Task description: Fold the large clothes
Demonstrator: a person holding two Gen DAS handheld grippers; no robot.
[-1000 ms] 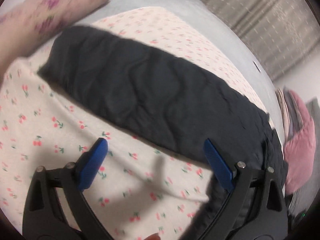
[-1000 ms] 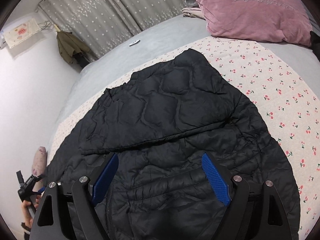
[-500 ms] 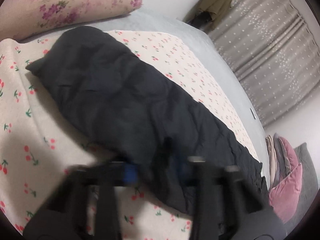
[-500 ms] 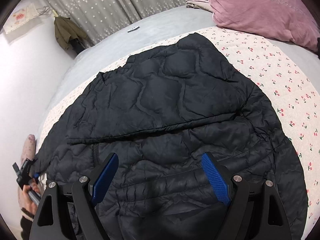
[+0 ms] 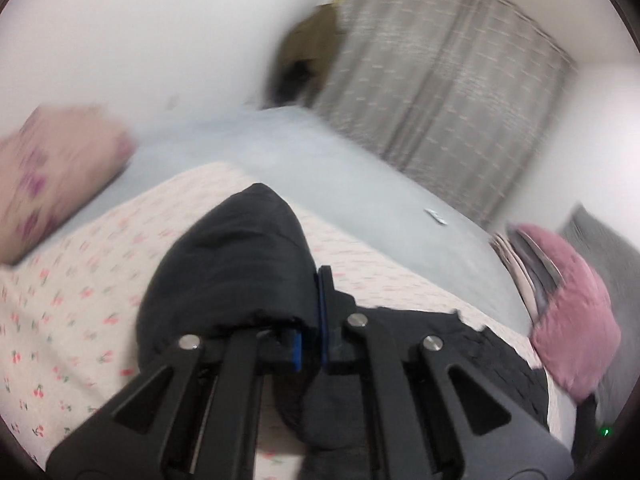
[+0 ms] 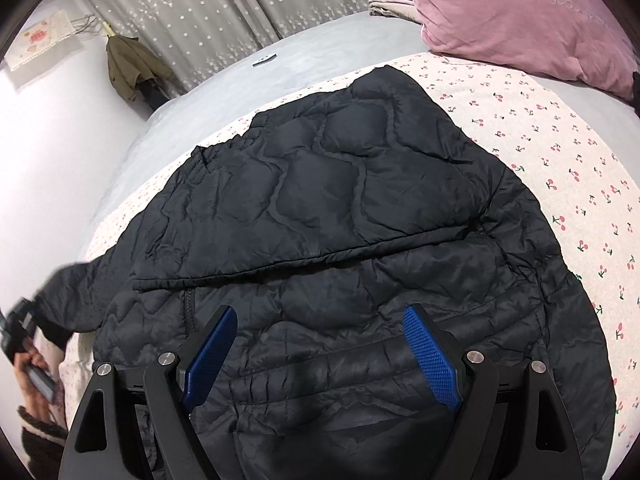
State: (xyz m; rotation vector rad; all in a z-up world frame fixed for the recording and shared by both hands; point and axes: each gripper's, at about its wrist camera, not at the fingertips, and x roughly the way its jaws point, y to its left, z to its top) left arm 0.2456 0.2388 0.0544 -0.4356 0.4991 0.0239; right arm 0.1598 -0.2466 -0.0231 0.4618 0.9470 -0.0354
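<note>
A black quilted jacket (image 6: 340,184) lies spread on the cherry-print sheet (image 6: 560,152), with one front panel folded across its body. My left gripper (image 5: 314,320) has one sleeve (image 5: 240,264) pinched between its blue pads. Its jaws are closing the last bit on the cloth, and the sleeve drapes up over the left finger, clear of the bed. The right wrist view shows that lifted sleeve (image 6: 68,296) at the far left, with a hand (image 6: 36,364) on the left tool. My right gripper (image 6: 320,336) hangs open over the jacket's lower body, nothing between its pads (image 6: 430,356).
A pink velvet pillow (image 6: 520,12) lies on folded bedding at the head of the bed. A floral pillow (image 5: 52,184) sits at the opposite side. A small flat object (image 6: 264,59) rests on the grey bedcover (image 5: 320,168). Behind are curtains (image 6: 208,12) and a hanging olive coat (image 6: 128,64).
The left gripper went from wide open above the sheet to shut on the sleeve and lifted it, tipping up toward the wall. The right gripper barely moved.
</note>
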